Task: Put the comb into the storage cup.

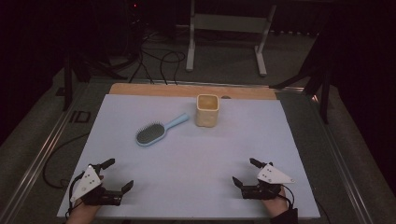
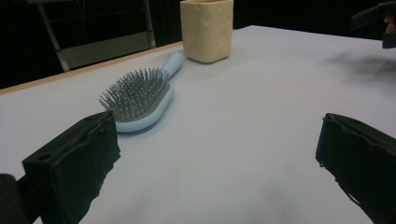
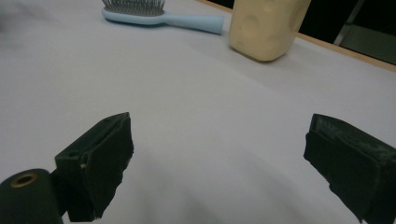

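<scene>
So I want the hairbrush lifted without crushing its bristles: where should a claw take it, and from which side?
Take the hairbrush by its bare handle, coming down from above with jaws across its width. It lies flat, bristles up, so the head is awkward to pinch. The handle tip sits close to the yellow cup, so grip mid-handle. The open left claw is nearer.

The table (image 1: 140, 89) has a wooden far edge and a pale blue-white sheet (image 1: 196, 177) over its top. Beyond it, a grey floor (image 1: 224, 65) carries black cables (image 1: 159, 60) and a white metal frame (image 1: 229, 23). Surroundings are dark.
</scene>
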The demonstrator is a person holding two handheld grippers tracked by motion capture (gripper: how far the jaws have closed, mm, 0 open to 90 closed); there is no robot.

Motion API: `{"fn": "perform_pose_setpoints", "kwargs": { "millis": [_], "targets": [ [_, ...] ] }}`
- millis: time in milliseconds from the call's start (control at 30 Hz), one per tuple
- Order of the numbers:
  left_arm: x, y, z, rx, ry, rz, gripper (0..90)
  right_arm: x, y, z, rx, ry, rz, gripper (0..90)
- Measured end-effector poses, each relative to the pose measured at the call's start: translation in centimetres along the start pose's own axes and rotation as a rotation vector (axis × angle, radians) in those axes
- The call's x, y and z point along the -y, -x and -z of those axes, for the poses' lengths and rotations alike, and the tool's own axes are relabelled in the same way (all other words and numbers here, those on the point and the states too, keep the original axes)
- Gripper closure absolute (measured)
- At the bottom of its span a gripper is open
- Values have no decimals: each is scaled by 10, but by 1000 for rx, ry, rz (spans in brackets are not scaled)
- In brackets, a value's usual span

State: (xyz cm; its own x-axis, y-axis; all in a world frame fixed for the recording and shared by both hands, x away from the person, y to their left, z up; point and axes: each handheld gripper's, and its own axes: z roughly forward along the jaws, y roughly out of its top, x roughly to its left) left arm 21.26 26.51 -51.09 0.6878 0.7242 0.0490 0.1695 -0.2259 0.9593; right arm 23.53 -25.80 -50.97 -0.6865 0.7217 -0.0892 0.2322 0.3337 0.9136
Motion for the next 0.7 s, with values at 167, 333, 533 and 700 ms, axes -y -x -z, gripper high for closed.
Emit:
{"fn": "perform_pose_setpoints", "kwargs": {
  "millis": [167, 333, 533, 700],
  "targets": [
    [0, 0, 0, -1, -7, 1, 0, 0, 0, 1, 6, 1, 9, 78],
    [0, 1, -1, 7, -3, -1, 0, 0, 0, 2, 4, 5, 8, 79],
    [-1, 2, -1, 11, -9, -7, 0, 0, -2, 2, 3, 11, 6, 82],
    [-3, 2, -3, 26, -20, -18, 0, 0, -1, 3, -1, 23, -2, 82]
  ]
}}
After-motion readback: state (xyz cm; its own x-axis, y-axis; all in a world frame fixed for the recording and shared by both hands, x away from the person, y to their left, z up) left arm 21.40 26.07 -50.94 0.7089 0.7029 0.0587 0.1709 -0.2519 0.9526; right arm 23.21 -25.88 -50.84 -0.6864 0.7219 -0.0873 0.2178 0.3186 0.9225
